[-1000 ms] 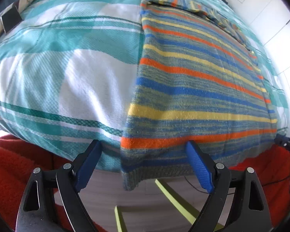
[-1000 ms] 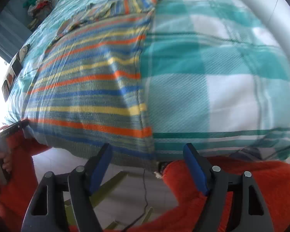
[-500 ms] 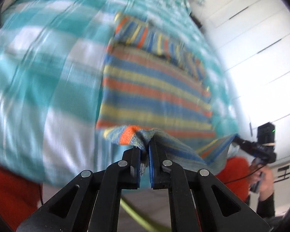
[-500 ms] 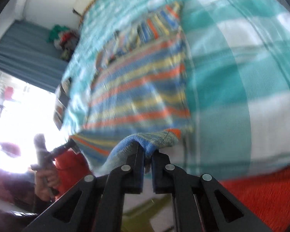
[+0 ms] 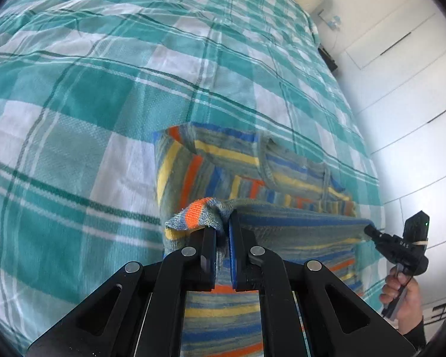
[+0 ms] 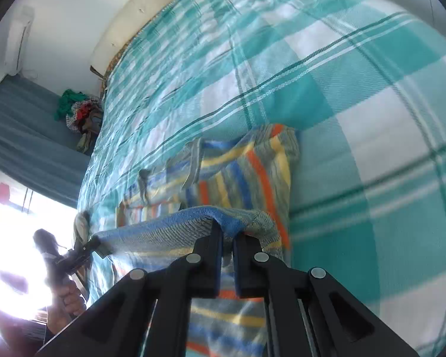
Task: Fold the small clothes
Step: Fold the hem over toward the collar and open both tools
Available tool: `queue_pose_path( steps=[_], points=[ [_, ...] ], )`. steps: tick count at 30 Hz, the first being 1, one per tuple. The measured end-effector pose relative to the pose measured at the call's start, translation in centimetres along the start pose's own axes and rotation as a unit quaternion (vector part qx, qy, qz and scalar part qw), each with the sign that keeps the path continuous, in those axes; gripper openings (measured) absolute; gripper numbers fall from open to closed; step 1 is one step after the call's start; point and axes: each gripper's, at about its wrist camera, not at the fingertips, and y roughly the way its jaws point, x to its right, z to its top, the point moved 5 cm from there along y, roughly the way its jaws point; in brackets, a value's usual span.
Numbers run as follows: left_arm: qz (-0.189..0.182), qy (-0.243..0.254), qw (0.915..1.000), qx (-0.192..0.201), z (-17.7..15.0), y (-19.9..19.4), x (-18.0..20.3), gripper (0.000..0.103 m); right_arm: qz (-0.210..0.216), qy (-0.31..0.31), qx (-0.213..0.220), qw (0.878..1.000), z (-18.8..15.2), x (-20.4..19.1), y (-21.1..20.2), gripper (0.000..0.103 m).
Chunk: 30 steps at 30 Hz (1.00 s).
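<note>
A striped knit top in grey, blue, yellow and orange lies on the teal plaid bedspread. My left gripper is shut on its left hem corner and holds it raised over the garment. My right gripper is shut on the right hem corner, also raised. The hem stretches taut between the two grippers, above the folded sleeves and neckline. The right gripper shows in the left wrist view, the left gripper in the right wrist view.
A pale headboard is at the far end of the bed. A pile of clothes sits by a blue curtain. White cupboard doors stand to the right of the bed.
Both grippers were open at the hem on the bed's near edge. They have shut on the hem corners, lifted them and carried them away from the edge toward the neckline.
</note>
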Motion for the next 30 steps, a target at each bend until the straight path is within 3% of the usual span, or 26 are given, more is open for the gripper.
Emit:
queue_pose_path(
  steps=[3, 6, 7, 8, 10, 13, 16, 20, 21, 23, 24, 25, 27, 30],
  points=[
    [0.011, -0.003, 0.9998, -0.015, 1.7, 2.6, -0.6, 0.006, 0.009, 0.031, -0.014, 0.999, 1.8, 2.0, 2.6, 0.006],
    [0.001, -0.037, 0.9993, 0.005, 4.8, 4.1, -1.5, 0.011, 0.053, 0.084, -0.001, 0.995, 4.1, 4.1, 4.9, 0.011],
    [-0.002, -0.059, 0.998, 0.023, 5.8, 3.8, -2.0, 0.024, 0.072, 0.112, 0.033, 0.991, 5.1, 4.8, 4.3, 0.013],
    [-0.001, -0.084, 0.9953, 0.048, 6.7, 3.1, -2.8, 0.048, 0.09, 0.136, 0.069, 0.984, 5.8, 5.6, 3.6, 0.016],
    [0.008, -0.115, 0.9888, 0.095, 7.7, 1.2, -3.8, 0.068, 0.094, 0.156, 0.113, 0.977, 6.6, 6.4, 1.9, 0.021],
    [-0.004, -0.074, 0.9912, 0.109, 7.3, -0.7, -3.1, 0.068, 0.061, 0.085, 0.118, 0.988, 6.3, 5.0, 0.0, 0.021],
    [0.01, 0.021, 0.9953, 0.094, 3.7, -1.8, -0.7, 0.068, 0.002, -0.043, 0.08, 0.996, 4.3, 1.8, -0.4, 0.021],
    [-0.004, 0.134, 0.99, 0.045, -4.3, -1.0, 2.2, 0.069, 0.003, -0.179, 0.016, 0.984, -2.3, -2.2, 0.3, 0.021],
    [0.008, 0.158, 0.987, 0.031, -6.2, -0.6, 2.2, 0.069, 0.0, -0.203, -0.001, 0.979, -4.1, -2.5, 0.7, 0.022],
    [0.072, 0.197, 0.9776, -0.006, -9.9, 1.0, 0.6, 0.068, -0.023, -0.24, -0.046, 0.969, -7.9, -1.8, 1.8, 0.027],
    [0.097, 0.2, 0.9748, -0.018, -11.3, 1.4, -0.9, 0.068, -0.054, -0.252, -0.067, 0.964, -9.7, -0.4, 2.4, 0.029],
    [0.09, 0.196, 0.9764, 0.0, -11.7, 0.5, -1.5, 0.068, -0.072, -0.257, -0.076, 0.961, -10.9, 1.2, 2.4, 0.022],
    [0.119, 0.17, 0.9782, 0.012, -12.0, -1.5, -2.3, 0.067, -0.108, -0.25, -0.052, 0.961, -11.2, 2.3, 1.0, 0.019],
    [0.079, 0.143, 0.9853, 0.049, -12.4, -4.1, -1.2, 0.072, -0.11, -0.259, -0.008, 0.959, -12.4, 0.0, -2.1, 0.024]
  ],
)
